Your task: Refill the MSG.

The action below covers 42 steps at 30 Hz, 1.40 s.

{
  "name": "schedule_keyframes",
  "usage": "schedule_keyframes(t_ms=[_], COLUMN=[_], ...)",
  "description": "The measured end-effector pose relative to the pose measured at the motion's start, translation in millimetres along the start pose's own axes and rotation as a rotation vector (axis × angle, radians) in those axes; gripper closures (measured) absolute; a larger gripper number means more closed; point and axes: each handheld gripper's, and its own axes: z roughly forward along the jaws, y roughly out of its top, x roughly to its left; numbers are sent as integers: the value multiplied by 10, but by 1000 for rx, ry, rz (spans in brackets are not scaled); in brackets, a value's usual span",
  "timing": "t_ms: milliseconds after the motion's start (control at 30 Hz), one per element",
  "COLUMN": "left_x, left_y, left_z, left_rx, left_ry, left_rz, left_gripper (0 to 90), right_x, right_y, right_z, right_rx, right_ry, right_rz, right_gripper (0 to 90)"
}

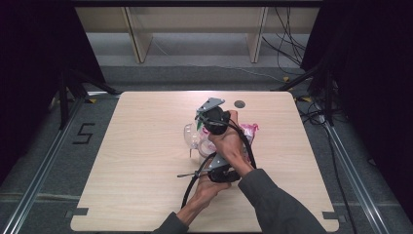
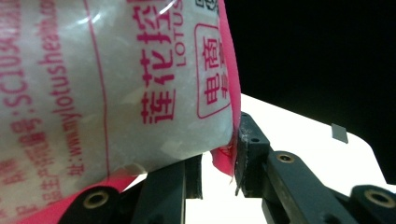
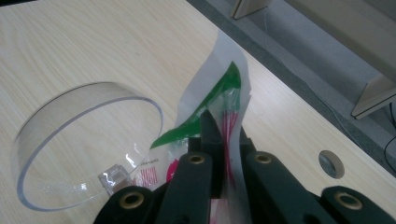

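Bag (image 1: 251, 129) pinched by crossed hands' left gripper (image 2: 219, 163) and right gripper (image 3: 219, 140).

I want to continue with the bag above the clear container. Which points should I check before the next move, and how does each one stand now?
1. Right gripper jaws shut on the bag's top edge: ok, the film is pinched between them.
2. Left gripper holds the lower bag: ok, the pink edge sits between its jaws.
3. Bag opened: cannot tell, no tear or gap is visible.
4. Clear container under the bag: ok, it stands on the table beside the held edge, mouth open.
5. Container steady: cannot tell, nothing holds it.
6. Cables out of the way: not ok, a black cable runs close to the hands.
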Motion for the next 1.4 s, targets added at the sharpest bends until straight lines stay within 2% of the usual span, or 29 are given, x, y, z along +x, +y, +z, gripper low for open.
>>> schedule_keyframes(t_ms=[67,200,367,433,467,567,933,1067,1133,1333,1367,1400], left_x=[3,1,0,5,6,-2,16,17,-5,10,17,17], left_y=[3,3,15,16,19,24,48,52,46,53,54,56], left_z=[-3,-2,-11,-14,-17,-19,-21,-17,3,11,14,14], left_rx=[11,6,4,-4,0,-6,-10,-19,-48,-54,-56,-57], left_ry=[0,0,0,-13,-7,-10,-2,-7,-11,-15,-18,-16], left_rz=[13,8,13,-3,9,2,11,0,-33,-30,-27,-24], left_gripper=[747,747,747,747,748,747,747,747,747,749,750,750], right_x=[16,18,17,7,9,26,13,25,27,38,57,51], right_y=[-4,-8,5,11,13,20,53,64,66,75,77,82], right_z=[16,23,15,12,12,18,1,4,2,-13,-11,-13], right_rx=[5,1,6,12,12,10,11,15,9,6,-2,-7], right_ry=[-4,-5,3,6,6,-7,2,-7,-5,-4,-13,-23], right_rz=[-2,7,-9,-8,-9,-4,-15,-8,-4,-12,-3,-14], right_gripper=[900,900,900,900,900,900,900,900,900,900,900,900])
